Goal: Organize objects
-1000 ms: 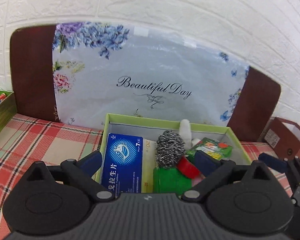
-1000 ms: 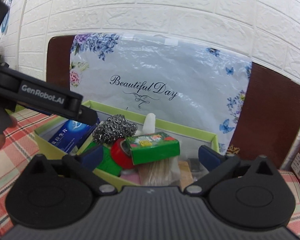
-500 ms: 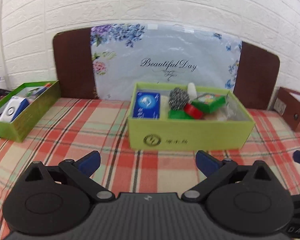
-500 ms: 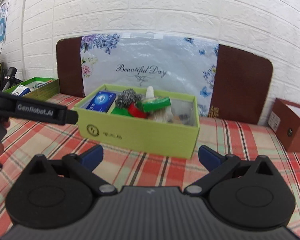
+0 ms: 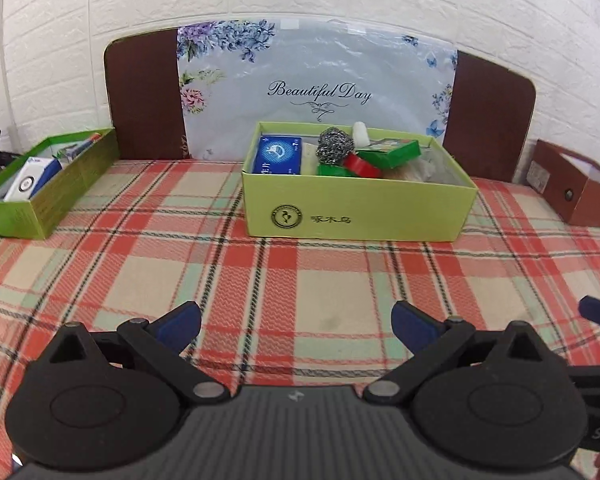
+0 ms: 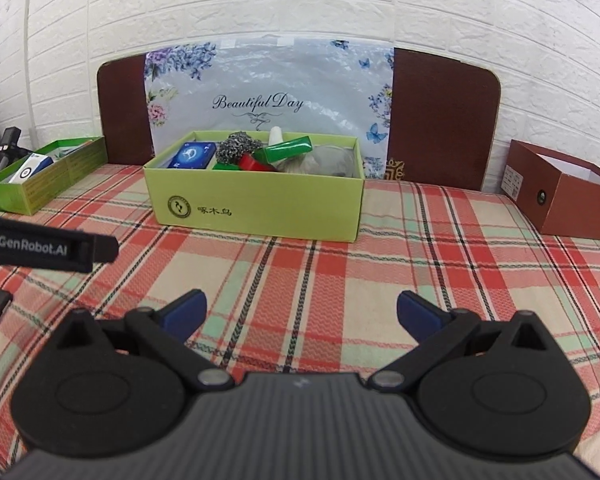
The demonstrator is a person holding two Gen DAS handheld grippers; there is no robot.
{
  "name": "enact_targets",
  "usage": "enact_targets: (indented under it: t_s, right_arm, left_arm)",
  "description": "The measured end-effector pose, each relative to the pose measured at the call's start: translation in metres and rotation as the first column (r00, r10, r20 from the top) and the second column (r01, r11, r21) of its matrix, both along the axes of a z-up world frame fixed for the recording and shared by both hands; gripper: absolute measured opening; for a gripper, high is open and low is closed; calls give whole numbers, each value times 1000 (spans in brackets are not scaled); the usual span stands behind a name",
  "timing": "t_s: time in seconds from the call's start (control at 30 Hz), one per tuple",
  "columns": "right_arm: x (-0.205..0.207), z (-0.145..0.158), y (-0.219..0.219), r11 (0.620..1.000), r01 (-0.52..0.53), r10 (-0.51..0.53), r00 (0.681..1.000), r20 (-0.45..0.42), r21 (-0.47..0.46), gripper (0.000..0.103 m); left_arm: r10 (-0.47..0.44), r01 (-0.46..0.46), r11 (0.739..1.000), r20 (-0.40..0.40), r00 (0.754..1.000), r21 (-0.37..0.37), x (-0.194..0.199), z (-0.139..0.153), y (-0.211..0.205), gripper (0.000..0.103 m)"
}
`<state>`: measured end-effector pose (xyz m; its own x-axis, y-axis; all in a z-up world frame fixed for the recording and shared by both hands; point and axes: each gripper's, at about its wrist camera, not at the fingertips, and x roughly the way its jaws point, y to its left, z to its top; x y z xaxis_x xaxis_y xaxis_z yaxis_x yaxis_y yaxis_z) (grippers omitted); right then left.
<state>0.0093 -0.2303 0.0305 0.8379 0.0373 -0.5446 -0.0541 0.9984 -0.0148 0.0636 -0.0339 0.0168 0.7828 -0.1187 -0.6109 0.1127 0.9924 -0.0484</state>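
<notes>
Both grippers backed off from over the green box (image 5: 360, 216) in the last second; left gripper (image 5: 296, 322) and right gripper (image 6: 302, 312) spread apart, empty. Looks like reset or finish.

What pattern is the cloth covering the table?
A red, cream and mint-green plaid tablecloth; clearest in the right wrist view.

On the tablecloth (image 5: 300, 280), a filled box (image 5: 356, 212) sits between a tray (image 5: 40, 200) at left and carton (image 5: 576, 196) at right.
</notes>
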Motion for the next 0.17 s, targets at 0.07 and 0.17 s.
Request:
enact_targets:
  t_s: [0.07,0.17]
  right_arm:
    - [-1,2,0,1000,0,0,1000,-2,8,103]
    - [-3,4,1,1000,-6,6,1000,5,12,103]
  left_arm:
    - [2,-2,1000,12,1000,9,-4,2,-2,103]
    - [7,-8,1000,44,999,30,-10,7,-3,103]
